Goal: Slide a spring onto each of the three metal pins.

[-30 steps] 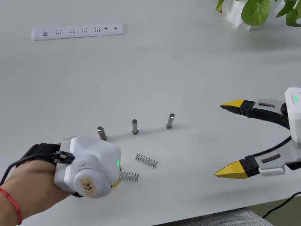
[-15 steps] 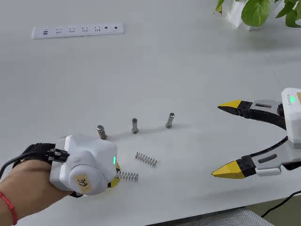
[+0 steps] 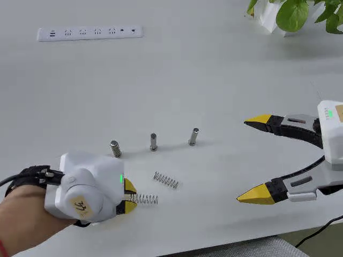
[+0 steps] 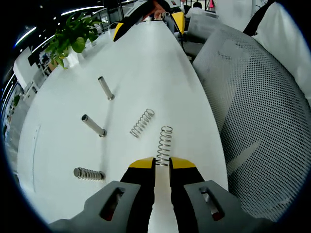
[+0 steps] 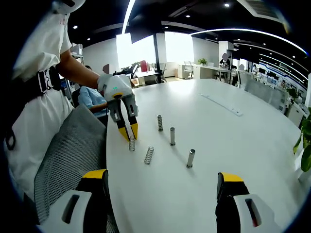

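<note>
The left gripper (image 3: 129, 196) is resting low on the white table (image 3: 214, 75), with its two yellow tips drawn close together. The near spring (image 3: 143, 199) is lying flat on the table, and its end is sitting exactly between these tips. In the left gripper view the tips seem to be touching it, but I cannot tell if they are really pinching it. The second spring (image 3: 165, 180) is lying free just beyond, between this gripper and the pins. The left pin (image 3: 115, 149) is already wearing a spring, while the middle pin (image 3: 154, 142) and the right pin (image 3: 193, 137) are standing bare. The right gripper (image 3: 255, 158) is hovering well apart on the right side, its jaws spread wide and holding nothing.
</note>
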Demonstrator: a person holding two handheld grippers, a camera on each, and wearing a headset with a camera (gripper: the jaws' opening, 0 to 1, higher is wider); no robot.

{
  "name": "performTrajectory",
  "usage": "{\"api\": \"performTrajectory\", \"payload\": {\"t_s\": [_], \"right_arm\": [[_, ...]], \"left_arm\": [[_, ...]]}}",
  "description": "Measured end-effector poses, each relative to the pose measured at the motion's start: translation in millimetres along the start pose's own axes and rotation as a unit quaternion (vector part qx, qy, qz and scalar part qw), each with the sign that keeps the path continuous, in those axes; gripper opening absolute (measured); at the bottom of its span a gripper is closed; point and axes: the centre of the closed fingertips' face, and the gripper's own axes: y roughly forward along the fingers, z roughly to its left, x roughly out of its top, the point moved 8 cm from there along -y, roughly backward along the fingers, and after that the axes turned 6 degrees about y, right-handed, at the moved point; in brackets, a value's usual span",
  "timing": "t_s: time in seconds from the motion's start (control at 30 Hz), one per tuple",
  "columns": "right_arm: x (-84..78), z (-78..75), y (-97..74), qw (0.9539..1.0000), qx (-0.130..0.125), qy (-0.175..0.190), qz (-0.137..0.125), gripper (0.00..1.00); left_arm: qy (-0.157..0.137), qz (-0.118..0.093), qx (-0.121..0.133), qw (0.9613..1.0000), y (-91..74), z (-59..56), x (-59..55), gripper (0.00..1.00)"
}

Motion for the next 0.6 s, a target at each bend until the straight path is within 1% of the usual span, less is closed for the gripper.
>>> {"api": "performTrajectory", "payload": {"t_s": [0.1,0.17,0.27,0.3,0.37,0.47,0.6], "right_arm": [[6.1,2.3,0.1,1.0,0.002,-0.005,-0.002,0.92],[11.7,4.3,0.8,0.9999,0.005,-0.009,-0.006,0.91],[20.5,7.4,2.8,0.9998,0.009,-0.017,-0.01,0.88],[25.1,9.0,4.0,0.9996,0.011,-0.019,-0.015,0.87],[31.1,11.1,5.6,0.9995,0.015,-0.018,-0.02,0.86],[43.0,14.9,8.8,0.9991,0.02,-0.021,-0.032,0.82],[55.7,20.0,13.4,0.9984,0.029,-0.019,-0.044,0.75]], "left_arm": [[-0.015,-0.017,0.011,0.9997,-6.2,0.3,2.8,0.07],[-0.028,-0.034,0.019,0.9989,-11.0,1.3,6.0,0.07],[-0.051,-0.063,0.033,0.9962,-18.5,3.9,12.8,0.07],[-0.061,-0.076,0.041,0.9943,-22.0,5.5,16.3,0.07],[-0.071,-0.093,0.05,0.9919,-26.4,7.7,20.5,0.07],[-0.088,-0.121,0.065,0.9866,-34.7,11.6,28.8,0.07],[-0.096,-0.144,0.079,0.9817,-42.6,15.8,36.2,0.07]]}}
